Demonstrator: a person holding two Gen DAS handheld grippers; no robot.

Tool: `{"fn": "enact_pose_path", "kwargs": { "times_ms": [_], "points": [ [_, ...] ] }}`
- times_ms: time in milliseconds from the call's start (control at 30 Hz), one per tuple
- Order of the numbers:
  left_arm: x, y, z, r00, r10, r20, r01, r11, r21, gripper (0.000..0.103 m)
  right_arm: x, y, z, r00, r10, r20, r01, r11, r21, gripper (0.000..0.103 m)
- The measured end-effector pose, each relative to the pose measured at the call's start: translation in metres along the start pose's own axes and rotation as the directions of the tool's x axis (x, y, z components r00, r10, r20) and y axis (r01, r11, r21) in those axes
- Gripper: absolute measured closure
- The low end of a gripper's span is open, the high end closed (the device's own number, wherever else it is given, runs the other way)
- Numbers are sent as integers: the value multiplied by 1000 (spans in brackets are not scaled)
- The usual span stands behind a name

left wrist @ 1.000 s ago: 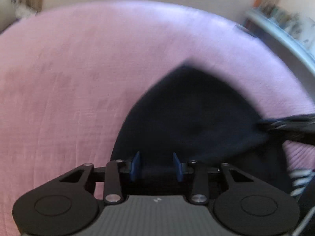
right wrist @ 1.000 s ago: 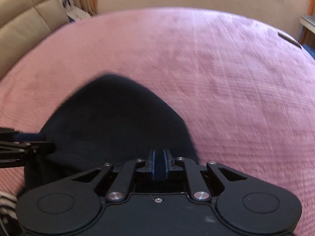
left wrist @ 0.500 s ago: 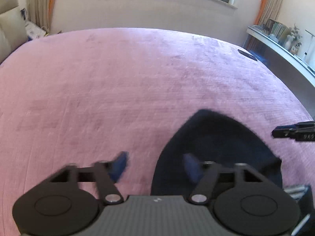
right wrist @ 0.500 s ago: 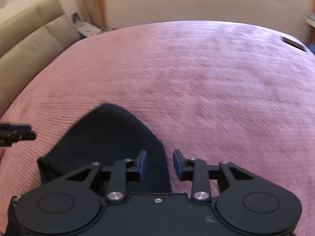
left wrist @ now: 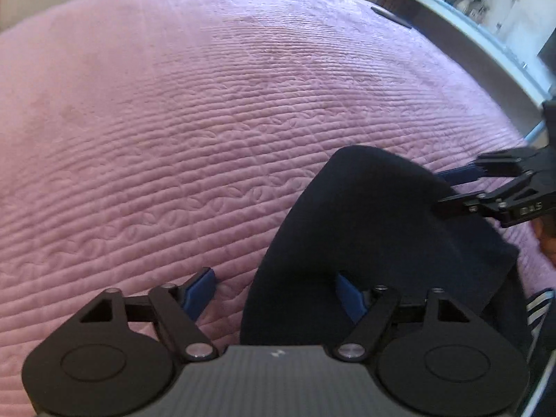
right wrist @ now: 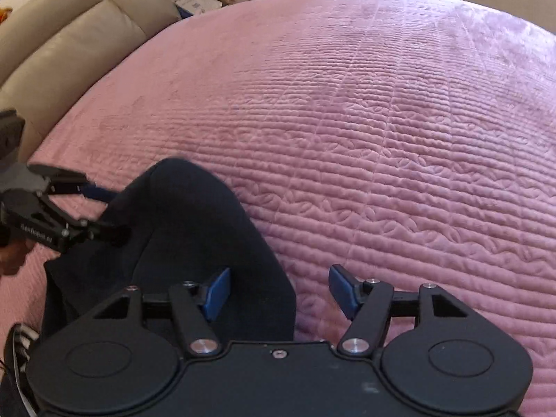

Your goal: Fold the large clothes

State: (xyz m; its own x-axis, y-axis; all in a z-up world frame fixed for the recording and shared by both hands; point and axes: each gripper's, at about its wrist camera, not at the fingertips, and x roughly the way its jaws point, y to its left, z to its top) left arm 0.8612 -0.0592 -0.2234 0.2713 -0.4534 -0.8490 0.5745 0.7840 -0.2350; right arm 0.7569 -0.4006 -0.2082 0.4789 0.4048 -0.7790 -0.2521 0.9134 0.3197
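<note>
Where a second ago both grippers pinched the near edge of the dark garment (left wrist: 365,229), each has now let go: the left gripper (left wrist: 274,295) has just been opening, its blue fingers (left wrist: 199,290) spread wide with the garment's left edge lying loose between them, and the right gripper (right wrist: 278,292) has likewise been opening, its fingers (right wrist: 217,290) apart and pressing on nothing, straddling the garment's right edge. That release suggests one fold has been laid down and the next grasp is yet to come. Counted: one dark garment, bunched into a rounded heap at the near edge of one pink quilted bed (left wrist: 173,121); two grippers, one either side of it; one beige headboard (right wrist: 69,34) far left.
</note>
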Motion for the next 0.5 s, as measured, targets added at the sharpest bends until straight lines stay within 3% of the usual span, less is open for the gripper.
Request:
{"fn": "enact_pose_path", "kwargs": {
  "times_ms": [67, 100, 133, 200, 233, 333, 500],
  "points": [
    [1, 5, 1, 998, -54, 12, 54, 998, -11, 18, 1, 2, 1, 999, 34, -1, -34, 999, -2, 25],
    [2, 5, 2, 998, -58, 18, 58, 998, -13, 24, 2, 5, 1, 998, 59, -5, -59, 998, -11, 44],
    [2, 2, 2, 998, -55, 32, 56, 998, -5, 31, 5, 8, 1, 995, 98, -20, -98, 995, -23, 77],
    [-1, -1, 1, 993, -108, 37, 109, 994, -2, 83, 3, 21, -4, 995, 96, -33, -98, 993, -73, 83],
    [-3, -2, 0, 990, -138, 36, 138, 990, -9, 89, 1, 24, -6, 995, 90, -31, -93, 991, -93, 89],
    [-15, -19, -4, 993, -88, 77, 84, 995, 53, 92, -17, 31, -9, 996, 91, 9, -90, 991, -101, 93],
    [-71, -44, -23, 972, -135, 195, 117, 988, 101, 93, -69, 52, -19, 994, 58, 93, -42, 987, -158, 94]
  ]
}}
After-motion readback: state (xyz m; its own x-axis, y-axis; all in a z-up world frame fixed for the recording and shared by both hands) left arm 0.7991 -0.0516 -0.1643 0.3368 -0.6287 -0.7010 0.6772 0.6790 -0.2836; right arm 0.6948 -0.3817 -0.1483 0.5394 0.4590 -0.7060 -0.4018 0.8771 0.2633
